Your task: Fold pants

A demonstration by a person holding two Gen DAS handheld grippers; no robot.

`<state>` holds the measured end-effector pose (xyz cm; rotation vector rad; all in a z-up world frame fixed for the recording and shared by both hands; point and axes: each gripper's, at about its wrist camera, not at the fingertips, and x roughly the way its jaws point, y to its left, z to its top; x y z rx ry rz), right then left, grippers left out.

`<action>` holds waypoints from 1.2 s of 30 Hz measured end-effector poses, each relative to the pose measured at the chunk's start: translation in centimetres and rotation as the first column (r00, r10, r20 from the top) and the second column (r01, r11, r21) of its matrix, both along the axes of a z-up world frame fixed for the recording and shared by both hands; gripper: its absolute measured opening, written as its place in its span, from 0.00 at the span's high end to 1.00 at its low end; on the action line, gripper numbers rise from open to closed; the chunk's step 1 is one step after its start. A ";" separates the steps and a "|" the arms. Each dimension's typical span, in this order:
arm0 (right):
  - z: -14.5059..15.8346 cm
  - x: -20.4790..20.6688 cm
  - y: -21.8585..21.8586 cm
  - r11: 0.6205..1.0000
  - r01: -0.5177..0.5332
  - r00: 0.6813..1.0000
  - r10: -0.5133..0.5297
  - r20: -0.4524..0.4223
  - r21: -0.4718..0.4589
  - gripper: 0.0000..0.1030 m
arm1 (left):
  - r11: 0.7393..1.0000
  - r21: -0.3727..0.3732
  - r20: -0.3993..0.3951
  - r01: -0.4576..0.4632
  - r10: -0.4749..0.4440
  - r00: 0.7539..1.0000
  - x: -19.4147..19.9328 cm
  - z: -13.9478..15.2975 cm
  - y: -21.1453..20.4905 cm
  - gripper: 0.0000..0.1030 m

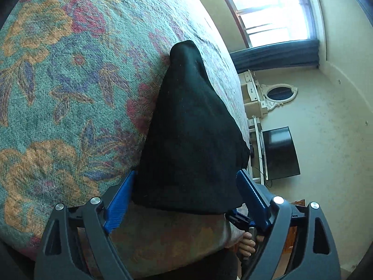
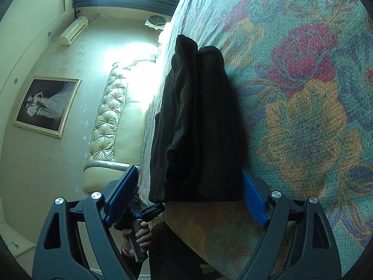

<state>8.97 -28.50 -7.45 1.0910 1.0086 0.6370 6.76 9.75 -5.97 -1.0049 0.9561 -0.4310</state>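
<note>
Black pants (image 1: 186, 135), already doubled into a long narrow stack, lie on the floral bedspread (image 1: 70, 74) at the near edge of the bed, running away toward the far side. The cloth looks soft, limp and light, thick where the layers pile up; it should sag if lifted from one end and slide little on the woven cover. Best hold is probably at the two near corners, pinching all layers together. Left gripper (image 1: 184, 198) stands released, jaws wide, either side of the near end; right gripper (image 2: 186, 193) likewise wide apart, clasping nothing.
</note>
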 end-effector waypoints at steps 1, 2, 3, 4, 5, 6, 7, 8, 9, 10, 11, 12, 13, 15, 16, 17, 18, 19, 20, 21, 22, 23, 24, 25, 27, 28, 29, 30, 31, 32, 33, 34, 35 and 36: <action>0.0 -0.1 0.1 1.000 0.001 1.000 0.000 0.004 -0.008 0.17 | 1.000 0.016 0.007 0.008 -0.008 1.000 0.0 -0.2 -0.2 0.16; 0.0 -0.2 0.1 1.000 0.002 1.000 -0.002 0.008 -0.010 0.15 | 1.000 0.024 0.011 0.008 -0.009 1.000 0.1 -0.4 -0.3 0.16; 0.1 -0.2 0.2 1.000 0.003 1.000 -0.003 0.015 -0.007 0.12 | 1.000 0.031 0.015 0.001 -0.001 1.000 0.1 -0.4 -0.5 0.16; 0.2 -0.2 0.4 1.000 0.004 1.000 -0.004 0.021 -0.008 0.11 | 0.999 0.042 0.019 -0.003 0.002 1.000 0.2 -0.2 -0.8 0.15; 0.2 -0.2 0.6 1.000 0.002 1.000 -0.002 0.023 -0.015 0.11 | 0.998 0.058 0.021 -0.001 0.000 1.000 0.3 0.1 -1.1 0.14; 0.2 -0.1 0.8 1.000 -0.003 1.000 0.003 0.025 -0.024 0.11 | 0.997 0.082 0.019 0.000 -0.002 1.000 0.2 0.2 -1.4 0.14; 0.2 -0.1 0.9 0.999 -0.007 1.000 0.008 0.028 -0.033 0.11 | 0.994 0.108 0.018 0.002 -0.004 1.000 0.2 0.4 -1.6 0.13; 0.2 -0.2 1.0 0.999 -0.008 0.999 0.010 0.033 -0.040 0.11 | 0.992 0.130 0.018 0.005 -0.007 1.000 0.2 0.5 -2.0 0.13; 0.3 -0.3 1.1 0.999 -0.009 0.999 0.011 0.040 -0.050 0.10 | 0.990 0.144 0.020 0.004 -0.007 1.000 0.2 0.6 -2.2 0.13; 0.3 -0.2 1.2 0.998 -0.014 0.999 0.017 0.048 -0.062 0.10 | 0.988 0.152 0.022 0.000 -0.003 1.000 0.2 0.6 -2.4 0.13; 0.3 -0.3 1.4 0.997 -0.022 0.998 0.026 0.056 -0.078 0.10 | 0.988 0.155 0.024 -0.001 -0.003 1.000 0.2 0.6 -2.6 0.13; 0.4 -0.4 1.6 0.995 -0.028 0.997 0.034 0.064 -0.095 0.10 | 0.987 0.160 0.027 0.000 -0.005 1.000 0.2 0.6 -2.8 0.13; 0.5 -0.5 2.1 0.993 -0.033 0.997 0.042 0.071 -0.116 0.10 | 0.985 0.171 0.028 0.004 -0.008 1.000 0.4 0.6 -3.0 0.13; 0.7 -0.5 2.6 0.986 -0.049 0.995 0.063 0.081 -0.159 0.10 | 0.981 0.193 0.031 0.016 -0.023 0.999 0.6 0.5 -3.2 0.13; 0.8 -0.6 2.9 0.982 -0.053 0.994 0.069 0.085 -0.179 0.10 | 0.978 0.206 0.033 0.024 -0.032 0.999 0.6 0.6 -3.4 0.13; 0.8 -0.6 3.0 0.980 -0.051 0.994 0.069 0.089 -0.191 0.10 | 0.975 0.219 0.036 0.030 -0.038 0.999 0.6 0.7 -3.5 0.13; 0.8 -0.7 3.1 0.979 -0.047 0.994 0.065 0.089 -0.196 0.10 | 0.973 0.229 0.038 0.030 -0.040 0.998 0.7 0.7 -3.8 0.13; 0.8 -0.8 3.3 0.980 -0.041 0.995 0.059 0.086 -0.196 0.10 | 0.971 0.236 0.040 0.028 -0.038 0.998 0.7 0.8 -3.9 0.13; 0.8 -0.8 3.2 0.982 -0.034 0.995 0.050 0.081 -0.186 0.10 | 0.969 0.245 0.044 0.026 -0.037 0.998 0.8 0.8 -4.1 0.13; 0.6 -0.9 3.1 0.984 -0.031 0.996 0.045 0.076 -0.174 0.10 | 0.967 0.254 0.050 0.023 -0.037 0.998 0.4 0.9 -4.4 0.13; 0.6 -0.9 3.0 0.985 -0.031 0.996 0.044 0.072 -0.168 0.11 | 0.964 0.264 0.055 0.020 -0.036 0.998 0.4 1.0 -4.5 0.13; 0.6 -0.9 3.0 0.985 -0.036 0.997 0.048 0.068 -0.170 0.13 | 0.961 0.275 0.064 0.019 -0.038 0.997 0.3 1.1 -4.7 0.13; 0.5 -0.8 2.9 0.983 -0.039 0.997 0.050 0.058 -0.178 0.23 | 0.958 0.287 0.073 0.020 -0.042 0.996 0.3 1.2 -4.9 0.13; 0.2 -0.8 2.8 0.981 -0.043 0.998 0.052 0.041 -0.187 0.37 | 0.954 0.299 0.081 0.023 -0.050 0.995 0.4 1.2 -5.1 0.13; -0.7 -0.9 2.4 0.986 -0.045 0.999 0.048 0.017 -0.161 0.51 | 0.948 0.316 0.090 0.026 -0.057 0.994 0.9 1.1 -5.3 0.16; -1.0 -1.0 2.2 0.988 -0.044 0.999 0.046 0.012 -0.147 0.56 | 0.944 0.328 0.089 0.027 -0.060 0.994 0.9 1.1 -5.3 0.21; -1.2 -1.0 2.1 0.990 -0.043 0.999 0.045 0.011 -0.136 0.57 | 0.941 0.338 0.085 0.031 -0.063 0.994 1.0 1.0 -5.2 0.24; -1.3 -1.1 2.1 0.991 -0.041 0.999 0.043 0.010 -0.125 0.60 | 0.939 0.344 0.082 0.031 -0.063 0.995 1.0 1.0 -5.1 0.30; -1.5 -1.1 2.0 0.993 -0.036 0.999 0.037 0.009 -0.111 0.62 | 0.939 0.343 0.080 0.030 -0.061 0.995 1.0 0.9 -4.9 0.35; -1.5 -1.1 2.0 0.995 -0.030 0.999 0.031 0.006 -0.097 0.62 | 0.940 0.341 0.078 0.025 -0.054 0.995 0.8 0.8 -4.5 0.40; -1.6 -1.2 2.0 0.996 -0.025 1.000 0.026 0.005 -0.086 0.63 | 0.941 0.337 0.076 0.021 -0.049 0.996 0.8 0.7 -4.4 0.41; -1.7 -1.2 1.8 0.997 -0.021 1.000 0.022 0.005 -0.078 0.64 | 0.940 0.340 0.076 0.019 -0.047 0.996 0.6 0.8 -4.4 0.44; -1.7 -1.3 1.7 0.997 -0.016 1.000 0.017 0.004 -0.070 0.65 | 0.937 0.348 0.078 0.017 -0.047 0.996 0.6 0.9 -4.5 0.45; -1.8 -1.4 1.6 0.998 -0.011 1.000 0.011 0.004 -0.061 0.65 | 0.934 0.356 0.080 0.018 -0.049 0.996 0.5 1.0 -4.5 0.46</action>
